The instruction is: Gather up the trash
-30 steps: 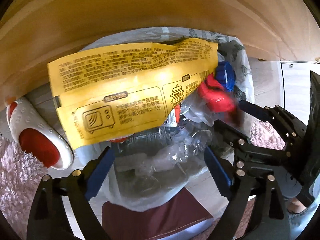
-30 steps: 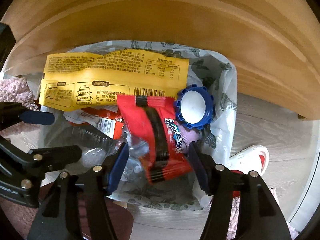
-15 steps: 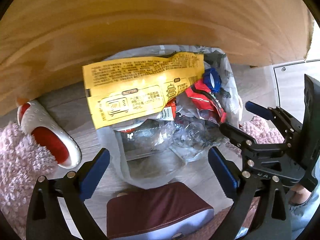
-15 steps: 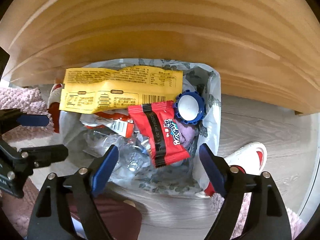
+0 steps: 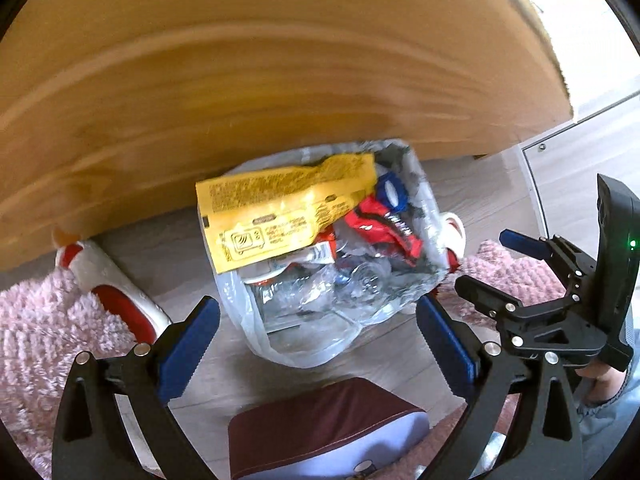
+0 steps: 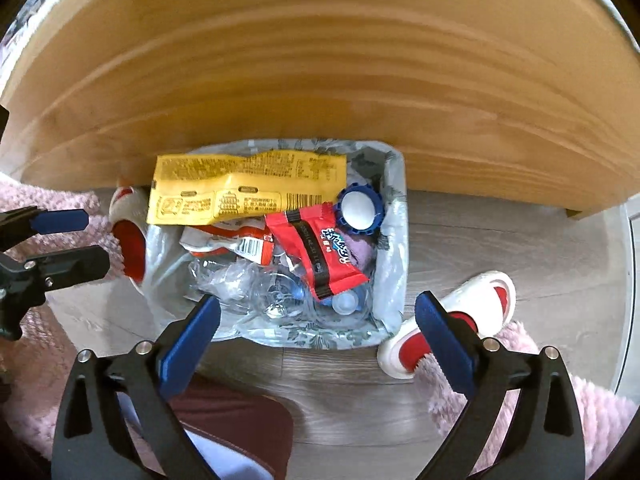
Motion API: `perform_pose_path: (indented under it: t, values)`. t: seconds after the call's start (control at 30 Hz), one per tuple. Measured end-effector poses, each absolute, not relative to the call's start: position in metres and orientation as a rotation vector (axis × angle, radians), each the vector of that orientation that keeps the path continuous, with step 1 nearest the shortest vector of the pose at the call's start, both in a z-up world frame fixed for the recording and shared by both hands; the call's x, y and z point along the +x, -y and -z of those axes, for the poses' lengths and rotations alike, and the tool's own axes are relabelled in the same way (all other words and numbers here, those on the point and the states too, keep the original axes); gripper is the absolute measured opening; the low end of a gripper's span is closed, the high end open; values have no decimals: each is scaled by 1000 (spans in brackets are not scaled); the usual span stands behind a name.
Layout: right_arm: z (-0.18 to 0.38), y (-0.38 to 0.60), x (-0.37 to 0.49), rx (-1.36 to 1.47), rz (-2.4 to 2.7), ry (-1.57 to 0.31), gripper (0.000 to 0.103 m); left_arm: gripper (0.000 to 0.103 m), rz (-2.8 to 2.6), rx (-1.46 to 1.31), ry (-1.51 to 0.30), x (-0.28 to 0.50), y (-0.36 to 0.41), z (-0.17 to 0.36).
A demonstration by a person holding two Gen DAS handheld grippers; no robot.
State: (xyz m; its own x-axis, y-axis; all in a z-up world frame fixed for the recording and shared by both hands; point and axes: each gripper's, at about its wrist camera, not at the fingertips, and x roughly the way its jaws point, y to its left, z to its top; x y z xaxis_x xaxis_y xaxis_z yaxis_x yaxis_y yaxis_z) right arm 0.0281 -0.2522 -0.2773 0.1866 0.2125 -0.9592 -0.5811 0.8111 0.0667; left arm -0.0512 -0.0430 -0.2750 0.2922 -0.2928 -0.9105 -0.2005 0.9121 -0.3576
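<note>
Big wooden table (image 6: pixel 320 80) fills the top of both views, and tucked at its edge on the grey floor (image 6: pixel 500 248) stands the lined trash bin (image 6: pixel 396 264), bag mouth wide open and well stocked. Pink rug (image 5: pixel 36 320) on either side, a red-and-white slipper (image 6: pixel 484 300) by the bin's right, its partner (image 5: pixel 116 292) off to the left.

Into the bin now: a long yellow packet (image 6: pixel 240 188) lies across the top at the table side, a red snack wrapper (image 6: pixel 320 256) sits just below it, a blue-rimmed lid (image 6: pixel 358 210) is touching the wrapper's upper corner, and crumpled clear plastic (image 6: pixel 260 284) with a label-bearing scrap (image 6: pixel 240 242) is underneath. All of it inside the liner, nothing hanging over the rim that I can see.

And the tools: left gripper (image 5: pixel 316 344) hovers above the bin, jaws spread about as wide as they go, nothing between them. Right gripper (image 6: pixel 316 340) is beside it, jaws opening out to nearly full width, also empty, the red wrapper lying free below.

My read: this load is delivered. No loose trash shows on the floor in these views; whether more waits elsewhere, I can't tell, so the next job would be looking for it
</note>
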Motion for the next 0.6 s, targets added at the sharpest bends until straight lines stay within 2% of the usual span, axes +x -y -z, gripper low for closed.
perform_pose_path:
  t: [0.6]
  values:
    - [199,294,1,-263,-498,-1157,94,95,178,-321,-1111,-64,56,196]
